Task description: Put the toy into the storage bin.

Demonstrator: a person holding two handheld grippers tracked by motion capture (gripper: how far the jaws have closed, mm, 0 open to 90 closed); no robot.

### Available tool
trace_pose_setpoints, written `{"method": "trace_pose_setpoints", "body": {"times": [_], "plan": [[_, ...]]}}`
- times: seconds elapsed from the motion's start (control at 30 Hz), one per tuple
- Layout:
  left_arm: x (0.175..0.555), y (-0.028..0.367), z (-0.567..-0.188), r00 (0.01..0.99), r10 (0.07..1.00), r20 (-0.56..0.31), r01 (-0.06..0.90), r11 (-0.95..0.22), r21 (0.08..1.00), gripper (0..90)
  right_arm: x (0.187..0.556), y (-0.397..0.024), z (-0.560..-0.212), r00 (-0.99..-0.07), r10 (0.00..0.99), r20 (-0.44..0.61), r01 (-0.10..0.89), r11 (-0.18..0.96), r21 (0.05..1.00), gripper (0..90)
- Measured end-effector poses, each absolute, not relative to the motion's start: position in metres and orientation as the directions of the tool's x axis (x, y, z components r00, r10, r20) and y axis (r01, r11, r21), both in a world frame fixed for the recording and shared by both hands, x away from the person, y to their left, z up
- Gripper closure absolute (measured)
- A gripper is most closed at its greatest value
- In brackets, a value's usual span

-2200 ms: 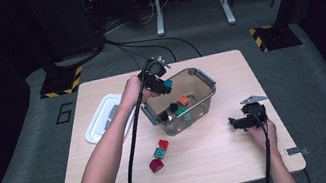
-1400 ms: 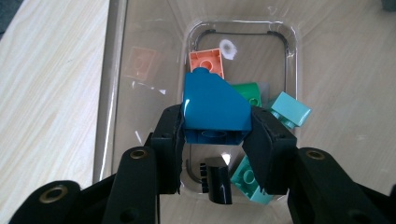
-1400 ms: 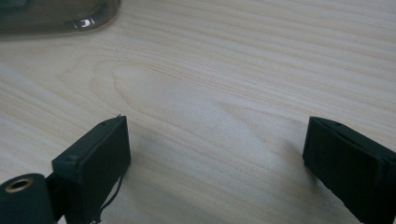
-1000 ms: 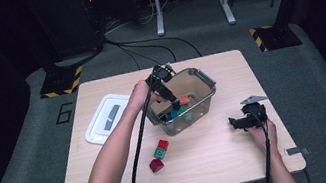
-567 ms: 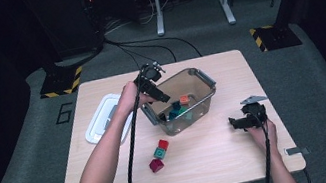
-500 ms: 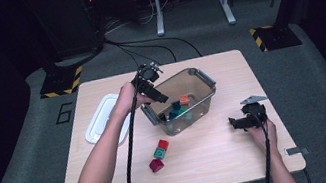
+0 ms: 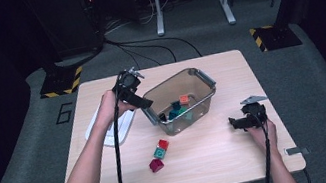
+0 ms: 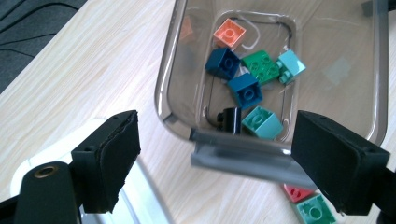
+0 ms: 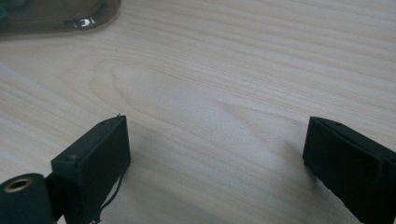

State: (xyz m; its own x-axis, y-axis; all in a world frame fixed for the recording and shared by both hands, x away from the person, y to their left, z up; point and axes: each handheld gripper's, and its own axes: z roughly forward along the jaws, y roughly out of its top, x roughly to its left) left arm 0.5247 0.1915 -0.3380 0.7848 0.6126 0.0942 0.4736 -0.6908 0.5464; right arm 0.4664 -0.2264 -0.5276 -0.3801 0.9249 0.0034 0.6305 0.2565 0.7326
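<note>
Up close, left tongs (image 8: 212, 154) just opened wide, empty, above bin (image 8: 224, 149); right tongs (image 9: 217, 154) wide over table (image 9: 233, 70).

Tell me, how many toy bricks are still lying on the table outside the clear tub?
3: a red brick, a teal brick touching it, and a dark red brick nearer the person. The tub might hide others.

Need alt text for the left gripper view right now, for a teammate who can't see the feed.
The left gripper, jaws open and empty, looks down over the near end of a clear plastic bin on a wooden table. Inside lie loose toy bricks: an orange brick, two dark blue, one green, two teal and a black one. A red brick and a teal brick lie outside.
</note>
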Motion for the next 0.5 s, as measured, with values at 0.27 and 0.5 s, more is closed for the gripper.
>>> {"method": "trace_pose_setpoints", "body": {"times": [0.27, 0.5], "plan": [[0.513, 0.214, -0.346, 0.769, 0.633, 0.089, 0.490, -0.674, 0.553, 15.3, 0.466, -0.226, -0.528, -0.380, 0.925, 0.003, 0.630, 0.256, 0.733, 6.9], [0.504, 0.227, -0.359, 0.759, 0.647, 0.072, 0.507, -0.658, 0.557, 15.2, 0.466, -0.226, -0.528, -0.380, 0.925, 0.003, 0.630, 0.257, 0.733, 6.9]]}}
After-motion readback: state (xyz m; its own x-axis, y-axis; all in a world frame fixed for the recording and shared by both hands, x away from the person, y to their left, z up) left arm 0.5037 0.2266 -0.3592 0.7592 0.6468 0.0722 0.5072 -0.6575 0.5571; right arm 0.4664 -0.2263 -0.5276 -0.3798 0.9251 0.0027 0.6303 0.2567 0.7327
